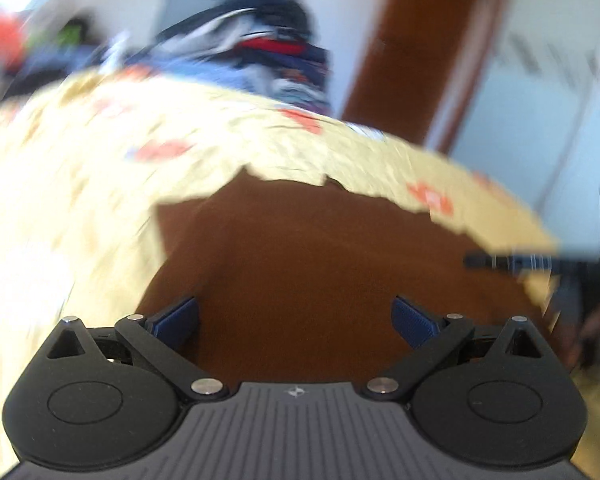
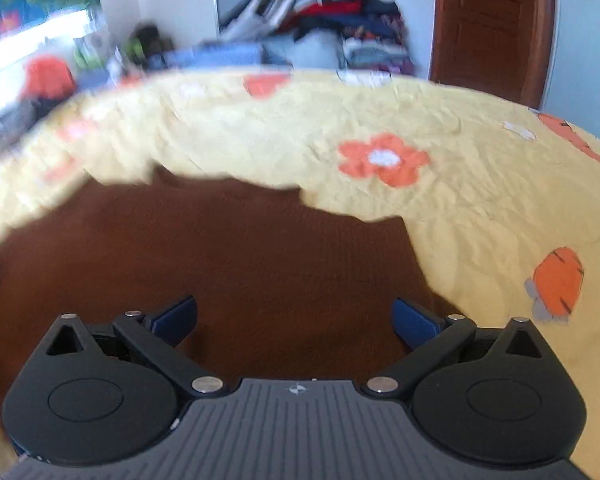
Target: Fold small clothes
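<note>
A brown garment lies flat on a yellow bedspread with orange flowers. My left gripper hovers over it, open, nothing between its blue pads. The left wrist view is blurred by motion. In the right wrist view the same brown garment fills the lower middle, its far edge uneven against the bedspread. My right gripper stands open wide above the cloth, with nothing between its pads. The tip of another black gripper shows at the right edge of the left wrist view.
A tall pile of mixed clothes sits beyond the bed's far edge. A brown wooden door stands at the back right. Small coloured objects lie at the far left beside the bed.
</note>
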